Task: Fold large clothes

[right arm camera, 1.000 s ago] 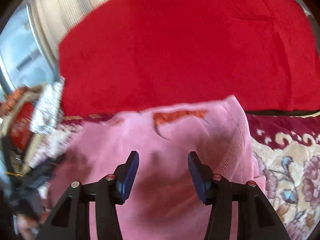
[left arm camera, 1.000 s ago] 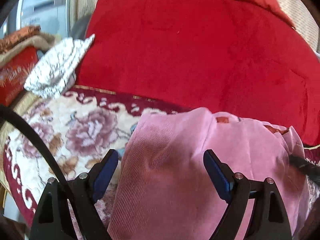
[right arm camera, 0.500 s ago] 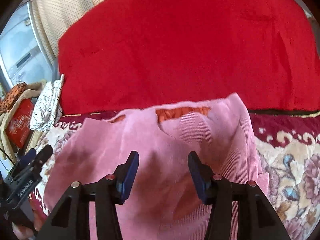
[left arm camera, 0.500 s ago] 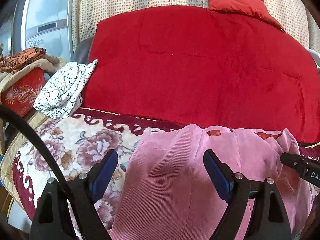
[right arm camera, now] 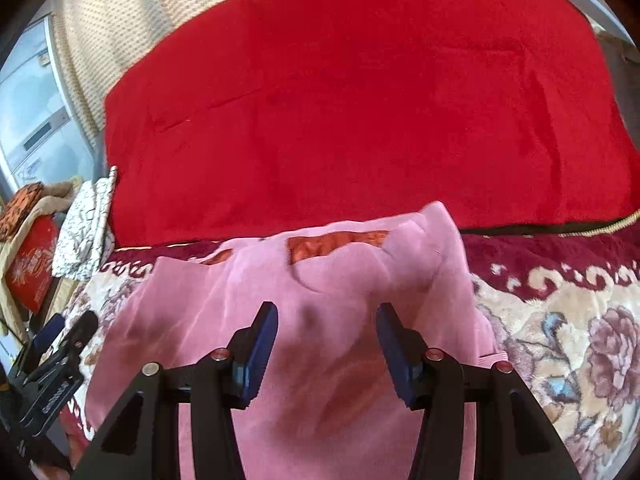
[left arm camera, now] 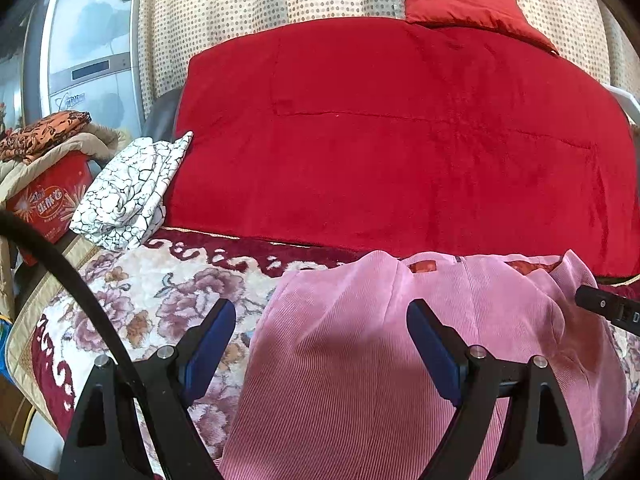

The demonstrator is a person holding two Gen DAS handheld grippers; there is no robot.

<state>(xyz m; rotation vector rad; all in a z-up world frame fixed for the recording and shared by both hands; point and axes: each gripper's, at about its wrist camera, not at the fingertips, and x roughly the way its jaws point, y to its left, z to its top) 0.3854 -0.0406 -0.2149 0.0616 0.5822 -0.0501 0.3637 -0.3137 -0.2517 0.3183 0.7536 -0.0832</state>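
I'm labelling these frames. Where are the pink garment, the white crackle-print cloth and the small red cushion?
pink garment [left arm camera: 360, 360]: left wrist view, ribbed front panel.
white crackle-print cloth [left arm camera: 128, 192]: left wrist view, middle of the folded bundle.
small red cushion [left arm camera: 464, 4]: left wrist view, its top face.

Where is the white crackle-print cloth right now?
In the left wrist view the folded white crackle-print cloth lies far left, beside the red blanket, touching the red box.

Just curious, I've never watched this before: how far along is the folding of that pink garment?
The pink garment already lies doubled on the flowered blanket. Both the left hand-held gripper and right hand-held gripper hover open above it, gripping nothing. Probably another fold or a tidy-up remains.
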